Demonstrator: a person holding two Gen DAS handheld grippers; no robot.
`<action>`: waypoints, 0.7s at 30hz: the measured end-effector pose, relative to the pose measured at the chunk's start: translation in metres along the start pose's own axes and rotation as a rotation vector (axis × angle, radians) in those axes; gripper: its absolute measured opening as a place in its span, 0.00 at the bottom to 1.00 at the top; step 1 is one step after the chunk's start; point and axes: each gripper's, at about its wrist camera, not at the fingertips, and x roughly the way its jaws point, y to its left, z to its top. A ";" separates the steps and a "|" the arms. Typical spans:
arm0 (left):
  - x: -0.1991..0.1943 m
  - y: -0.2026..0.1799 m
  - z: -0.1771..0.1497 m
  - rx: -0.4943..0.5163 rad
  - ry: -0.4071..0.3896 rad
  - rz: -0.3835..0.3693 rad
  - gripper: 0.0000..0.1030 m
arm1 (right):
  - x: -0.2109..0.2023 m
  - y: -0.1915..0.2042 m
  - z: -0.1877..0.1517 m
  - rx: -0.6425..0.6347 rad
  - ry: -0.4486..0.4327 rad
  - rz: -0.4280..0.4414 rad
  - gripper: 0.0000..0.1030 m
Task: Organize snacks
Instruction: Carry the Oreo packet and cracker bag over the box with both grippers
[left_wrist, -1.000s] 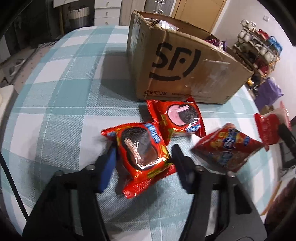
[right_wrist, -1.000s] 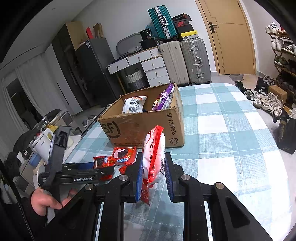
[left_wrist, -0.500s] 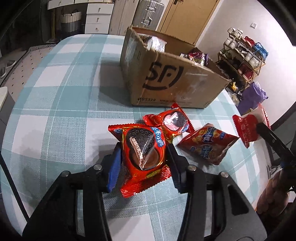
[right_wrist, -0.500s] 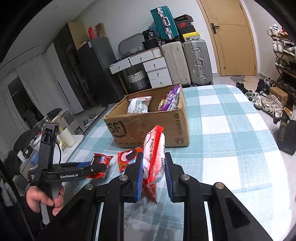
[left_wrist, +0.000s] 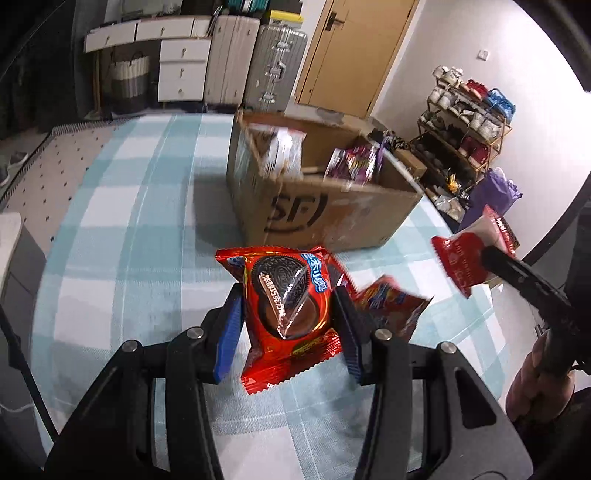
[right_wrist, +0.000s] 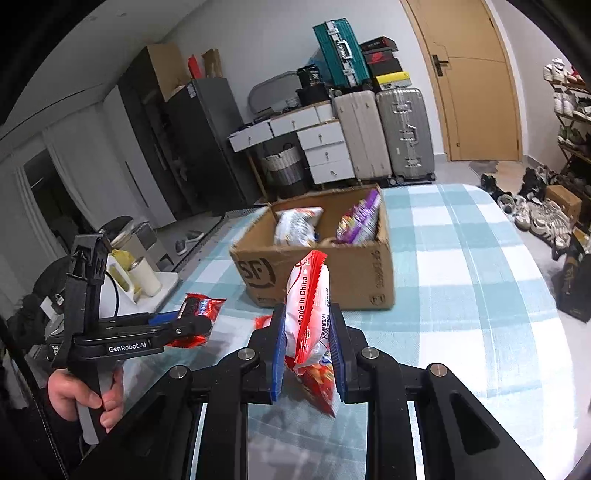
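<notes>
Where suitcases (right_wrist: 384, 133) stand, checked tablecloth (right_wrist: 461, 266) spreads.

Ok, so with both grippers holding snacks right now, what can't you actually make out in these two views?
- Box contents: in the left wrist view the cardboard box and its packets are motion-blurred; labels unreadable.
- Orange-red packet: mostly hidden behind the cookie packet and the left hand-held gripper.
- Table snacks: in the right wrist view, largely covered by the red-and-white snack bag in the right hand-held gripper.
- Box floor: hidden by its walls.
</notes>
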 end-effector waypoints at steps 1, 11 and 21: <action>-0.003 -0.001 0.004 0.004 -0.009 -0.002 0.43 | 0.000 0.002 0.004 0.000 -0.001 0.014 0.21; -0.024 -0.014 0.057 0.070 -0.088 0.004 0.43 | 0.012 0.003 0.050 0.013 -0.008 0.092 0.21; -0.005 -0.029 0.109 0.119 -0.109 0.014 0.43 | 0.038 -0.002 0.099 0.016 -0.004 0.106 0.21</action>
